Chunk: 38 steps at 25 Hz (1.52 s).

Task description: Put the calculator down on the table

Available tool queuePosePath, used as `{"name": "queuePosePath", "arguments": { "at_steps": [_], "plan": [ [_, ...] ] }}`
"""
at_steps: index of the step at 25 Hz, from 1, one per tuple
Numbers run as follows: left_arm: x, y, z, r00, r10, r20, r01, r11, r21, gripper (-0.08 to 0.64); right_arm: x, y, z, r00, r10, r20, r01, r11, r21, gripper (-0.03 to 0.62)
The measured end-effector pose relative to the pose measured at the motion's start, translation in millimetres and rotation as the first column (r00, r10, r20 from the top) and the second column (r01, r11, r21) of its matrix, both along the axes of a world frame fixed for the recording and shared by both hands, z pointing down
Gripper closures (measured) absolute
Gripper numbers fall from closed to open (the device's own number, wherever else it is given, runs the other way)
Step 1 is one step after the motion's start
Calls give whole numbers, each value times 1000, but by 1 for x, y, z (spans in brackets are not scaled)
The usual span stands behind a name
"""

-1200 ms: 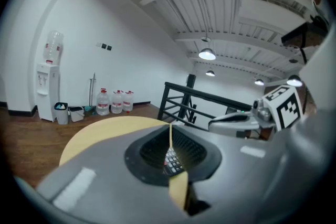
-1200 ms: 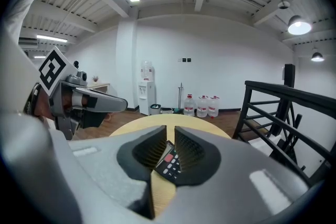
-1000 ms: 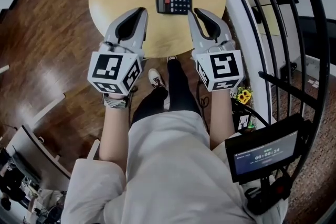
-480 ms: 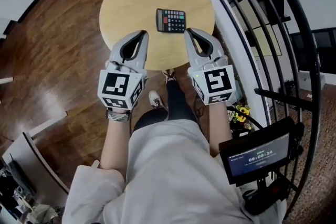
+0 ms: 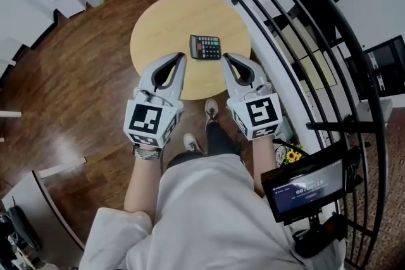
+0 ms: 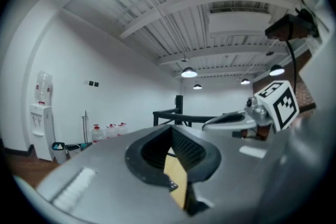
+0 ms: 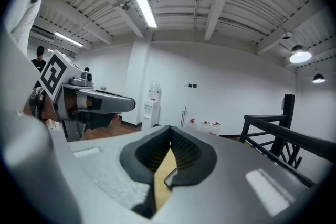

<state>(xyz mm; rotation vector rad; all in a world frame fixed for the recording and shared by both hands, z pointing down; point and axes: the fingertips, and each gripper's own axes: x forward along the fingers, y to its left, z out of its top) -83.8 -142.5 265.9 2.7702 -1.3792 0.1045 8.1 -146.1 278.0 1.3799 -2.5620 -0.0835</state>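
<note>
Calculator (image 5: 205, 47) lies flat near the table (image 5: 164, 22)'s front edge. Left gripper (image 5: 181, 57) and right gripper (image 5: 224, 57), both clenched empty, hover over that edge.

The keys of the calculator (image 5: 205, 47) are too small to read, and the writing on the screen (image 5: 306, 187) at lower right is blurred. The marker cubes of the left gripper (image 5: 181, 56) and right gripper (image 5: 225, 57) hide both hands, and each gripper view shows only a sliver of table (image 5: 164, 28) past its own jaws.
</note>
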Motion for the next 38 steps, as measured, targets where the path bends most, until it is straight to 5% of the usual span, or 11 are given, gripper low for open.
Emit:
{"name": "queuePosePath", "arguments": {
  "at_steps": [11,19,38],
  "plan": [
    [-2,19,-41,1000,-29,1,29,996,83,554,14,13,-60,999,-33,34,29,993,111,589],
    [1,32,-31,995,-94,-21,95,994,62,554,32,13,-78,996,-66,58,58,989,138,589],
    [-1,24,-36,995,-101,21,100,994,49,554,40,-2,-82,996,-25,87,16,994,105,589]
  ]
}}
